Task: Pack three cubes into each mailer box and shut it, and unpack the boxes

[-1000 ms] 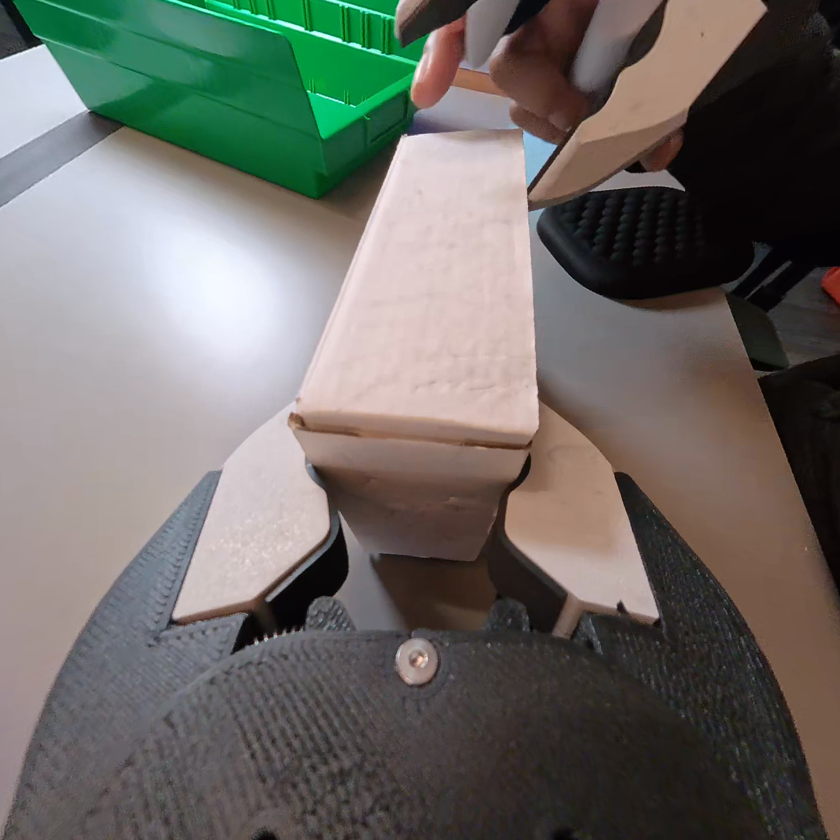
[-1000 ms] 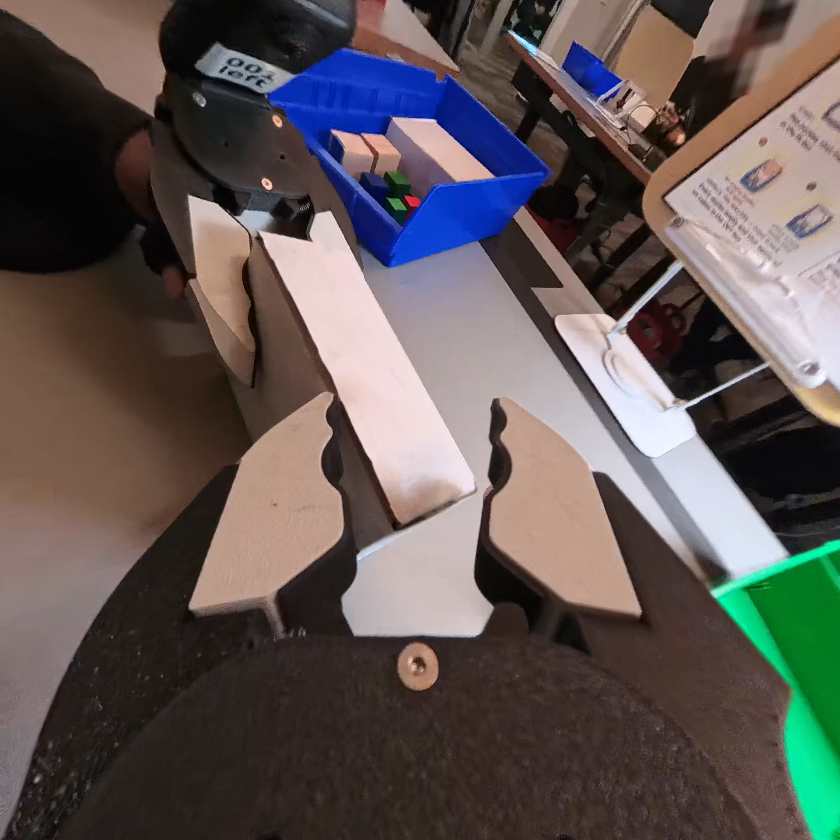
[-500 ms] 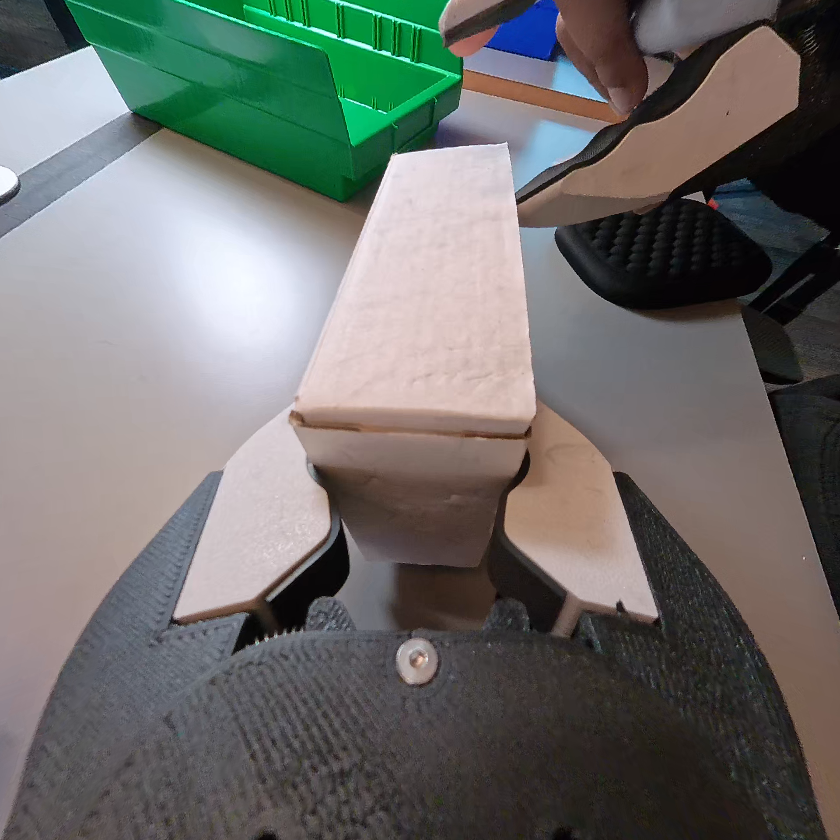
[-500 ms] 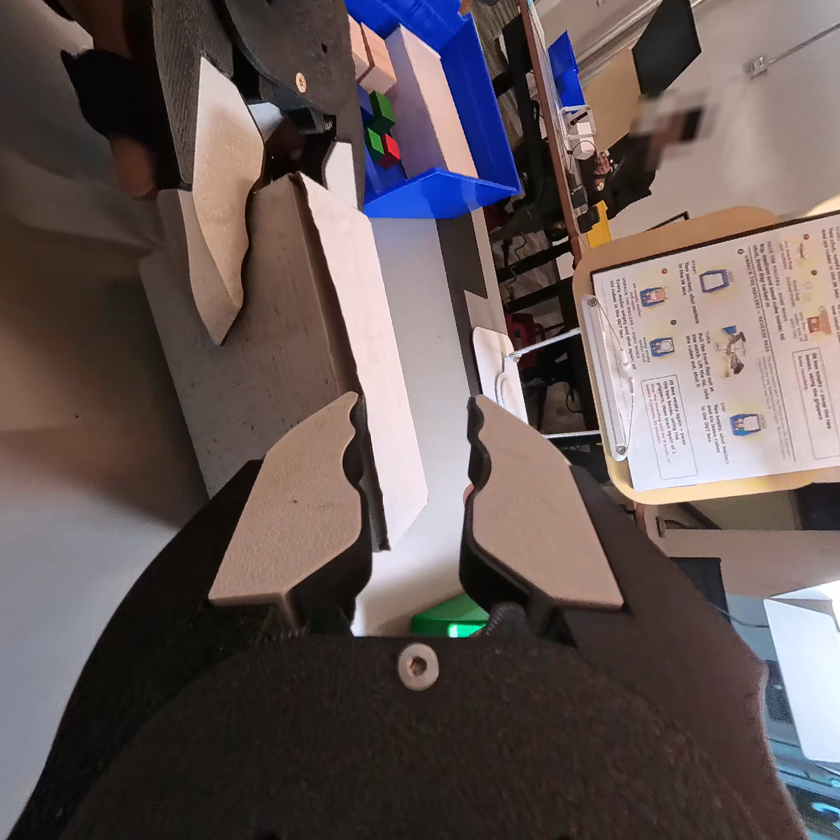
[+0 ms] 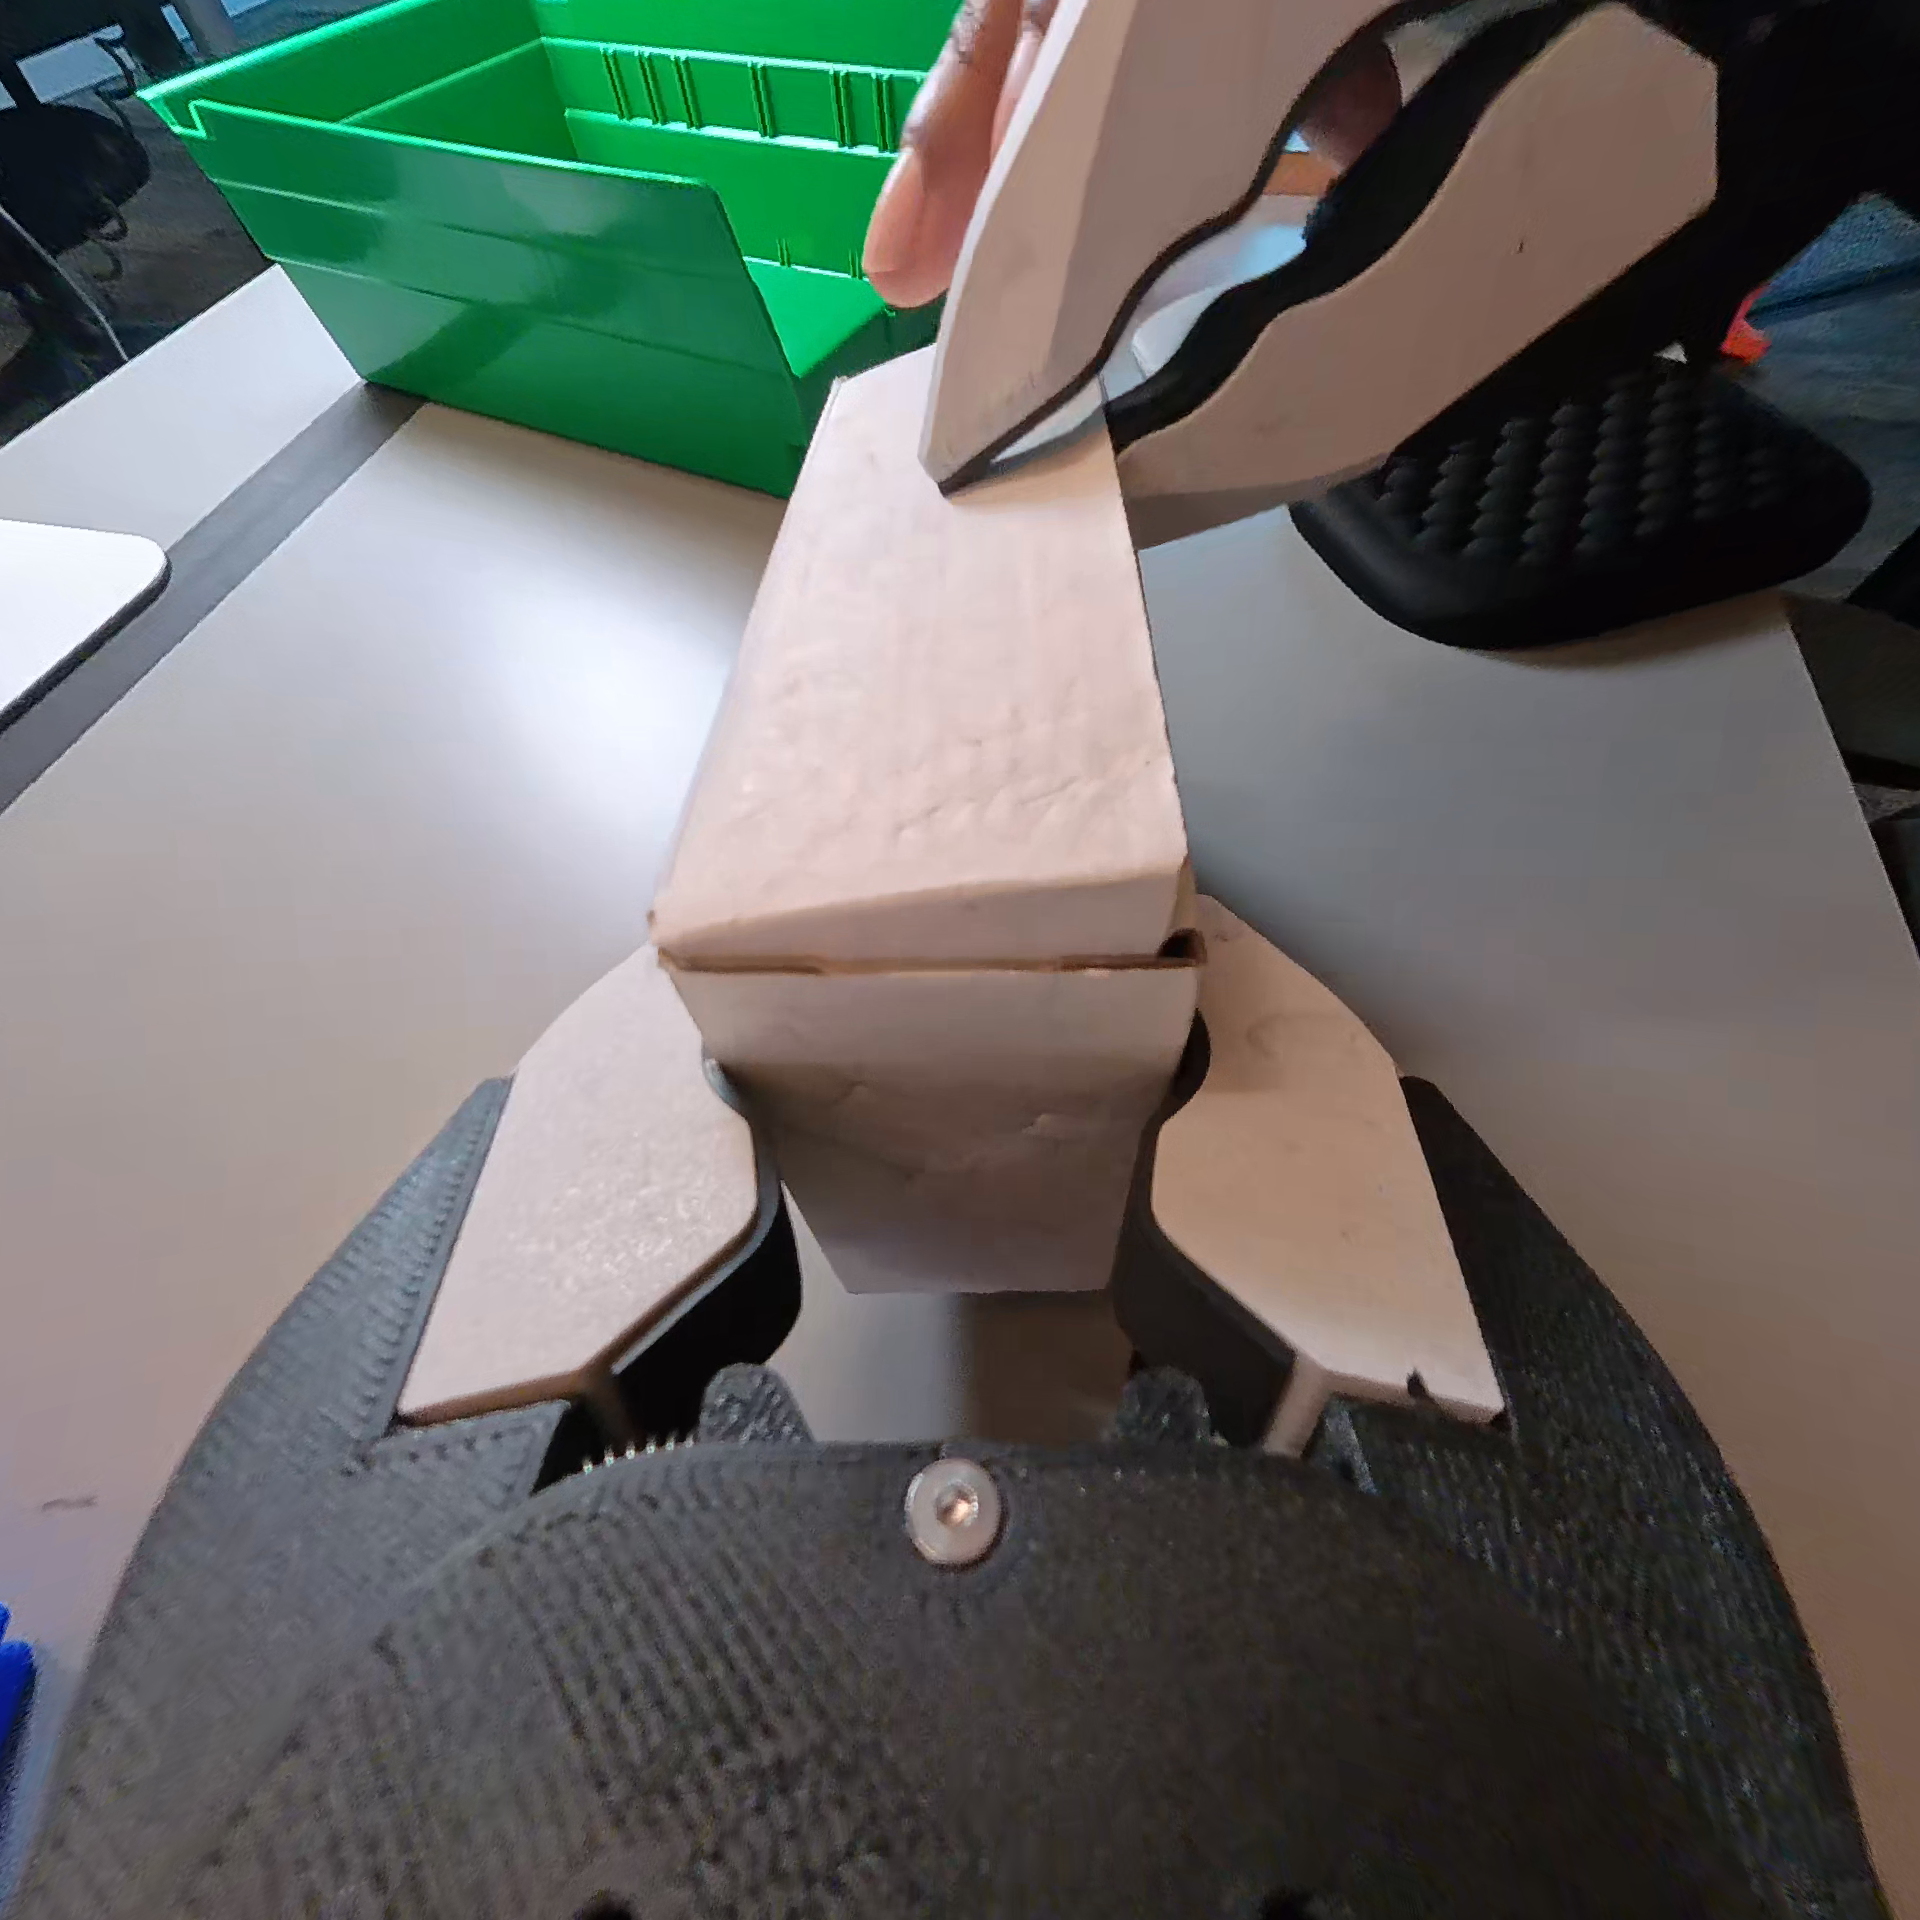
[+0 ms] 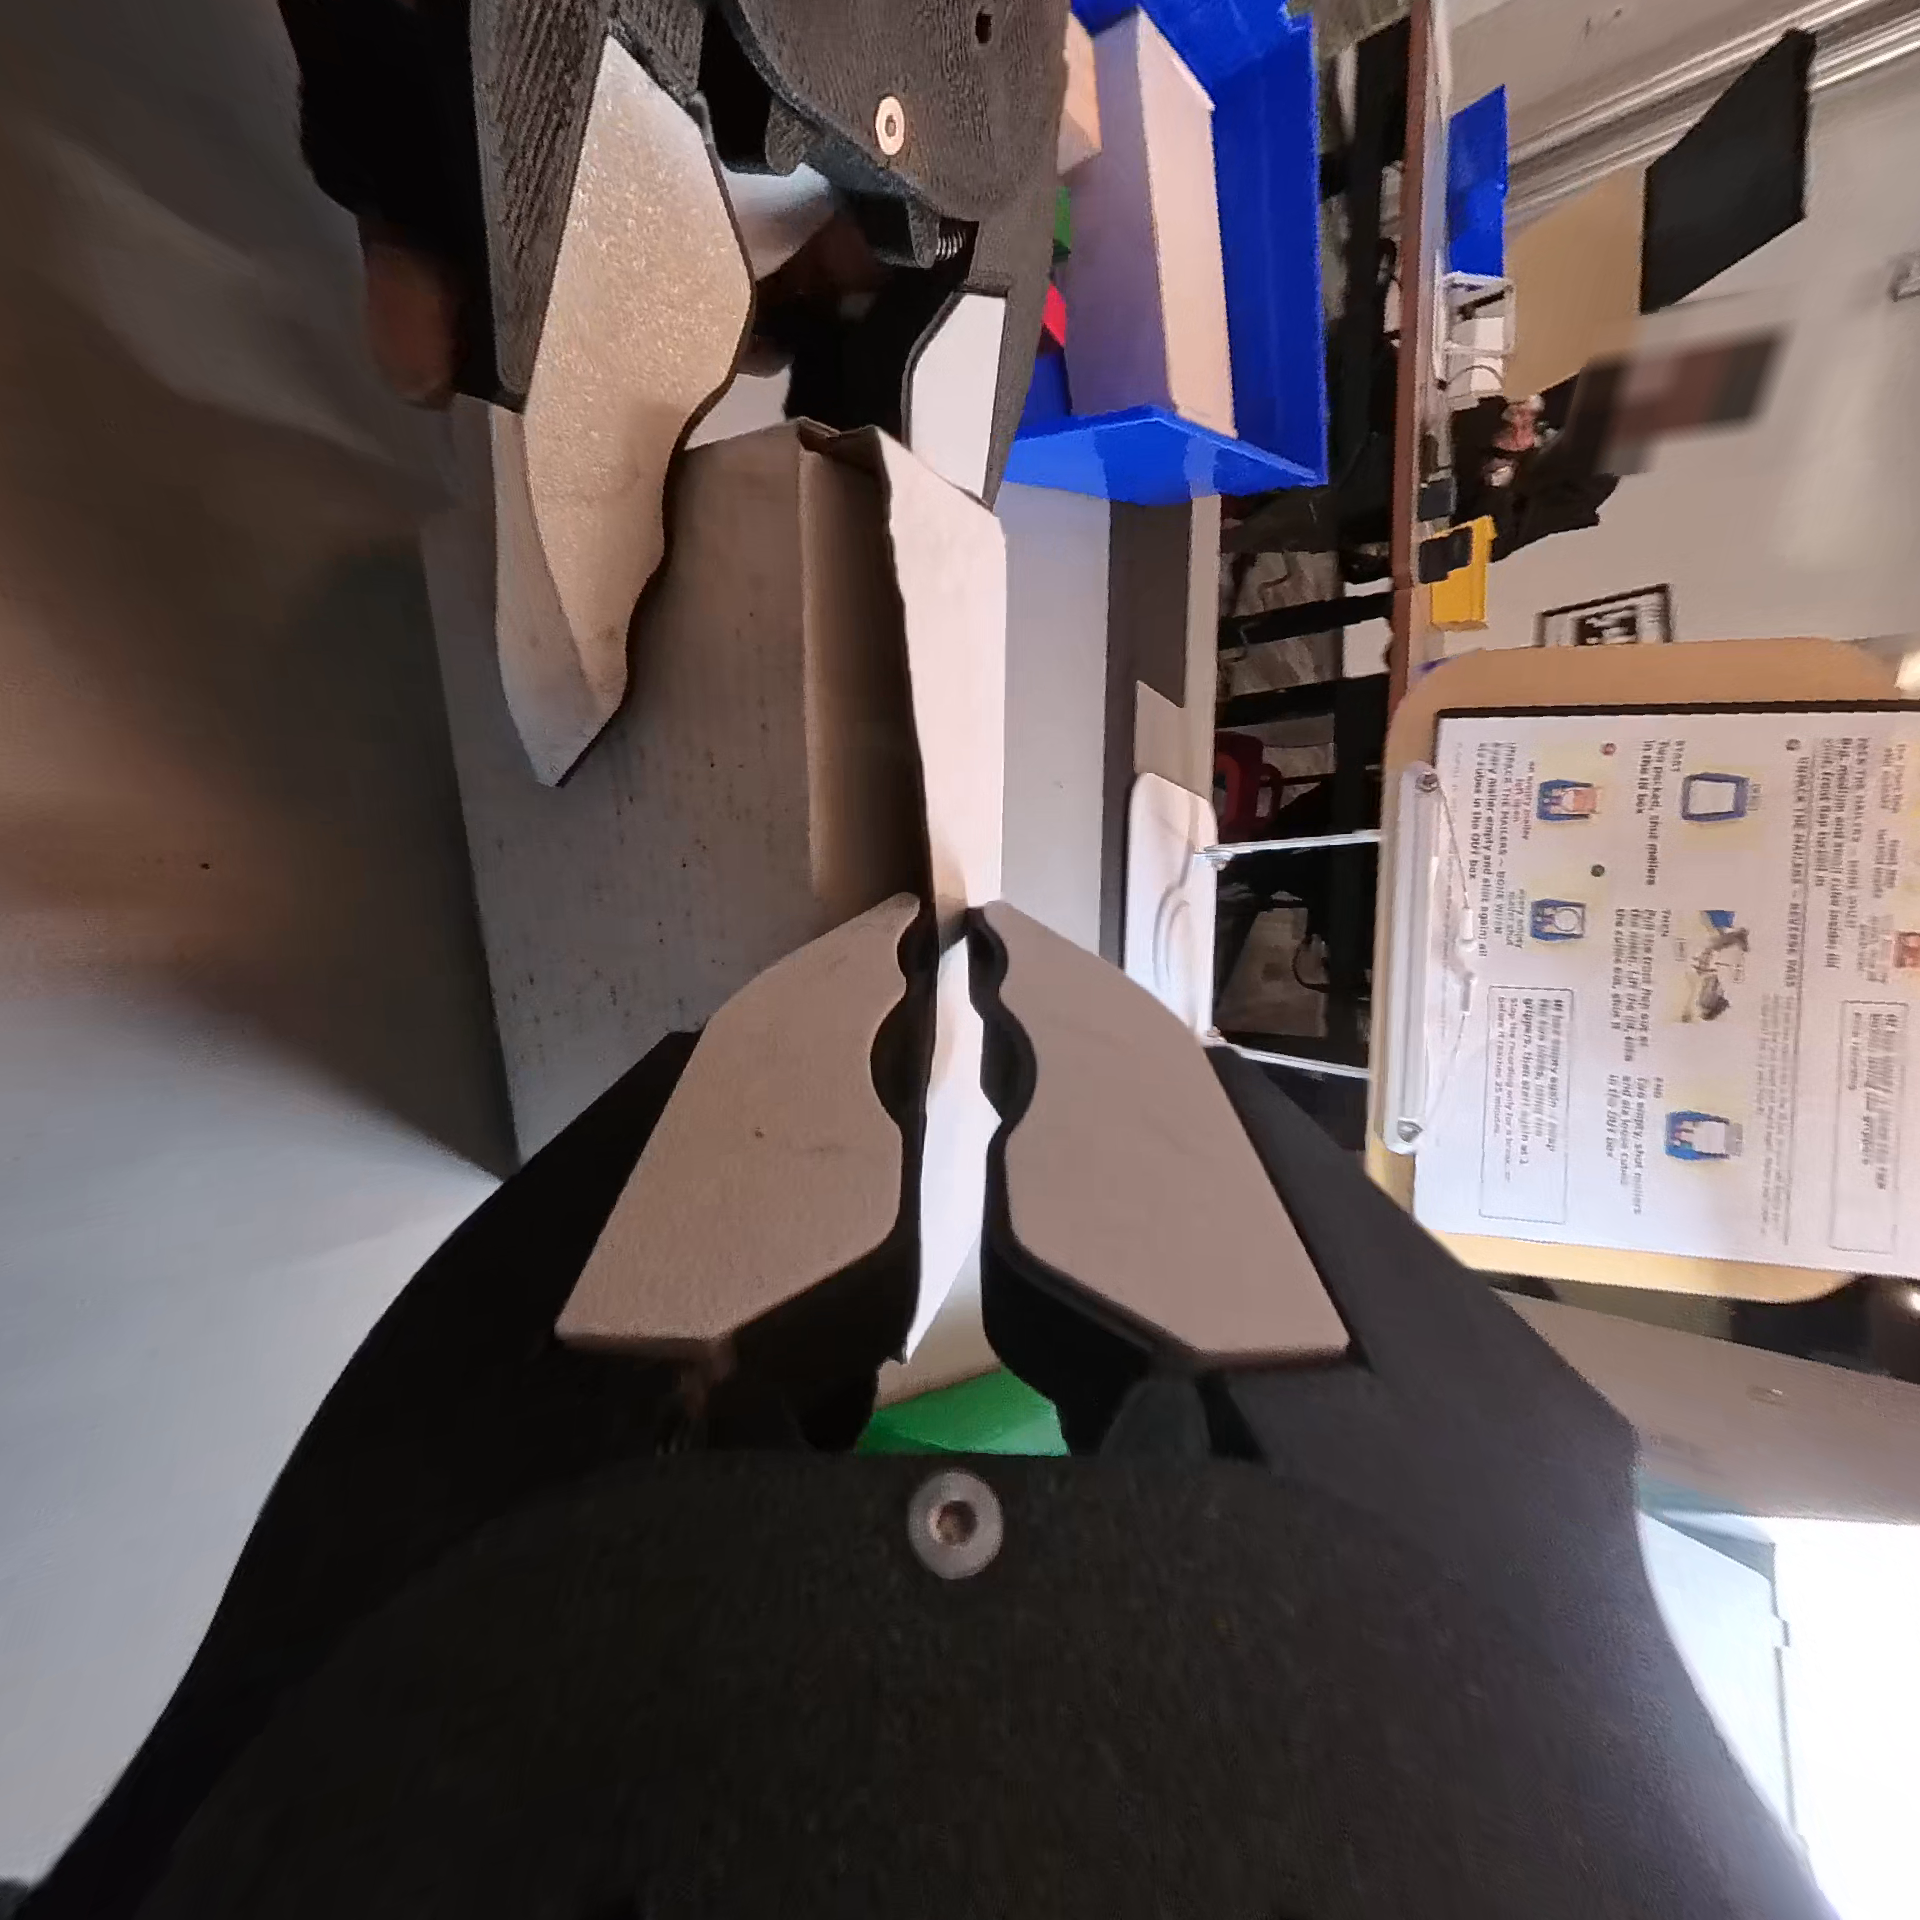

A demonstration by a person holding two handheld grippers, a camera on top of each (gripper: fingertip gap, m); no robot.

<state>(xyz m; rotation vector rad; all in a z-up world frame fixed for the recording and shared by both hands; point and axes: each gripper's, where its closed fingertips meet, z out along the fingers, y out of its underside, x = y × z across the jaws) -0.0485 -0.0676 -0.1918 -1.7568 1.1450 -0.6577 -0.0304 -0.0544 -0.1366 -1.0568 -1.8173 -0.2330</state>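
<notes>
**While one gripper clamps the mailer box, the other pinches its lid**

While the left gripper (image 5: 951,1091) squeezes the near end of the white mailer box (image 5: 935,727) between its two fingers, the box stretches away from it over the grey table (image 5: 364,779), its near end raised off the surface. A thin seam shows along that near end, where the lid meets the base.

At the far end, the right gripper (image 5: 1023,457) comes in from above, its fingers drawn nearly together on the far edge of the lid. In the right wrist view, tipped sideways, the right gripper's (image 6: 948,940) fingers are closed on a thin white panel of the box (image 6: 769,727), with only a narrow slit left between them. The left gripper (image 6: 800,436) appears beyond, holding the opposite end.

A green bin (image 5: 499,239) stands on the table just past the far end of the box. A blue bin (image 6: 1247,312) sits behind the left gripper; a white box (image 6: 1148,208) lies inside it. A clipboard with a printed sheet (image 6: 1662,956) stands on a stand off to the side. A person's fingers (image 5: 925,197) show beside the right gripper.
</notes>
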